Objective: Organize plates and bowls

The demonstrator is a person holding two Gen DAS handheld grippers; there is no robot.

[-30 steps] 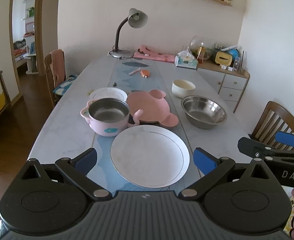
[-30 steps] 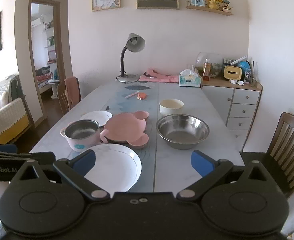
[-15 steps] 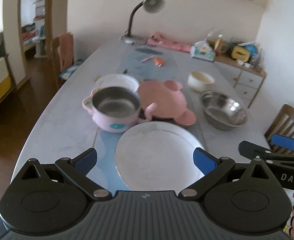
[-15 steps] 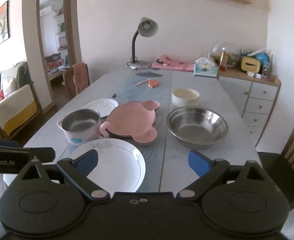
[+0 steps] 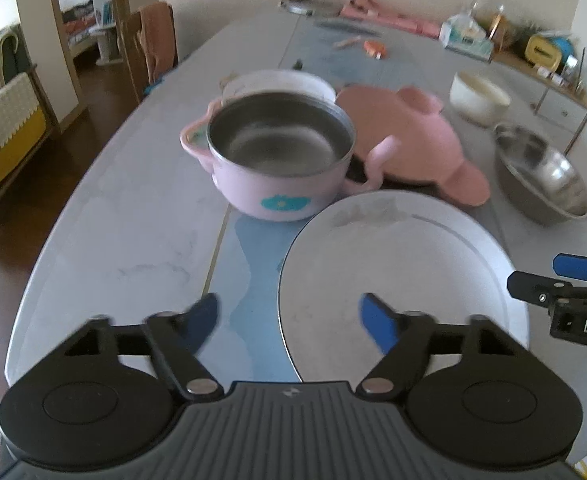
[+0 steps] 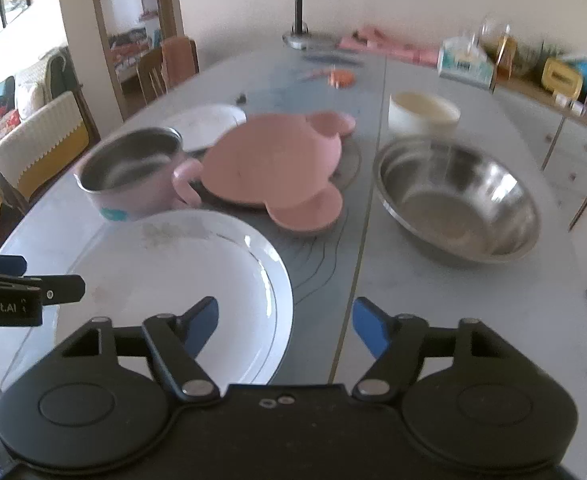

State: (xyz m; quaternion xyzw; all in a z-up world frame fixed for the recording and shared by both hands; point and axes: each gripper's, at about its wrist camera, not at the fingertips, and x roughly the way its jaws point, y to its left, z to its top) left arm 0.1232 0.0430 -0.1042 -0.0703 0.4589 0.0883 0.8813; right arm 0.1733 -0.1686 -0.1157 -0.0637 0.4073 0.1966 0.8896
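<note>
1. Nearest the table's (image 5: 105,220) front edge lay a large white plate (image 5: 397,280), round, shallow, with a thin dark ring inside its rim and faint smudges on its far side.
2. Just behind it stood a pink pot (image 5: 279,156) with a steel lining, two side handles and a teal mark on its front; its right handle was close to the pink dish.
3. Behind the pot, towards the left edge, a small white plate (image 6: 203,124) lay partly hidden.
4. Along the middle of the table sat a pink bear-shaped dish (image 6: 281,168), with round ears at its far and near ends.
5. Towards the right edge stood a wide steel bowl (image 6: 459,200), shiny and empty, and behind it a cream bowl (image 6: 423,114).
6. The left gripper (image 5: 289,320) hung over the front edge with its blue fingers apart and empty, the right finger above the large plate.
7. The right gripper (image 6: 283,320) was likewise spread and empty, its left finger over that plate's right rim.
</note>
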